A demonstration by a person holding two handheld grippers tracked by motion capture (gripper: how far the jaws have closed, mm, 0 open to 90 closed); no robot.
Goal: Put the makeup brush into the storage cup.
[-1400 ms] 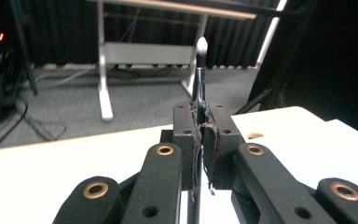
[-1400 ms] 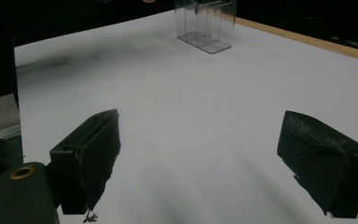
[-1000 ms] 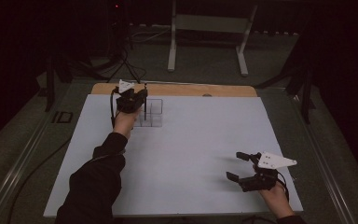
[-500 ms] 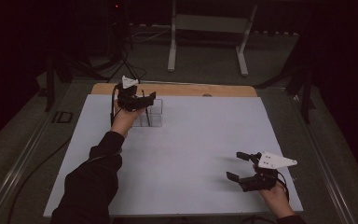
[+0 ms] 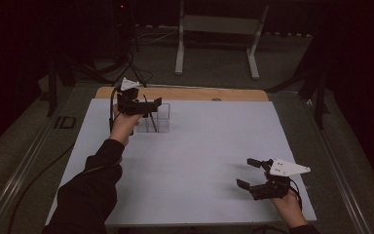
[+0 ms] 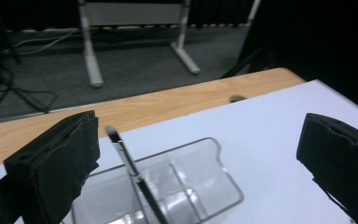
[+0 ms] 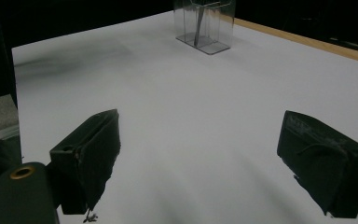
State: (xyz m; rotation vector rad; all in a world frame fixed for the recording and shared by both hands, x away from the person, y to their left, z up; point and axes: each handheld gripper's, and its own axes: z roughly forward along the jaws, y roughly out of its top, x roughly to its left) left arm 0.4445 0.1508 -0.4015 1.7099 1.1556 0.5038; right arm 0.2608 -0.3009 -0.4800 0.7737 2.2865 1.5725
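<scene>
Nearest the person, at the near right corner of the white table surface [image 5: 199, 161], the right gripper [image 5: 251, 173] is held in the right hand [image 5: 287, 207] just above the sheet, its jaws spread wide with nothing between them; in the right gripper view the two black jaws stand far apart over bare white surface. The grey three-cornered plate [image 5: 287, 168] sits on top of it. The middle of the table is bare. Farther off, toward the far left, the left arm in a dark sleeve [image 5: 92, 190] reaches forward, and the left gripper [image 5: 148, 105] hovers over a clear plastic organizer [image 5: 161, 119] with divided compartments. Its jaws are also wide apart, clamped on nothing, as the left gripper view shows. A thin dark pen [image 6: 133, 175] stands tilted in one compartment of the organizer, its tip rising between the open jaws but closer to the left one, touching neither. From the right gripper view the organizer [image 7: 206, 25] stands well away near the far edge. Beyond the white sheet runs a strip of bare wooden tabletop [image 5: 199, 93], and past that, on the dark floor, stands a metal stand [image 5: 216, 29] with cables [image 5: 126, 63] beside it.
</scene>
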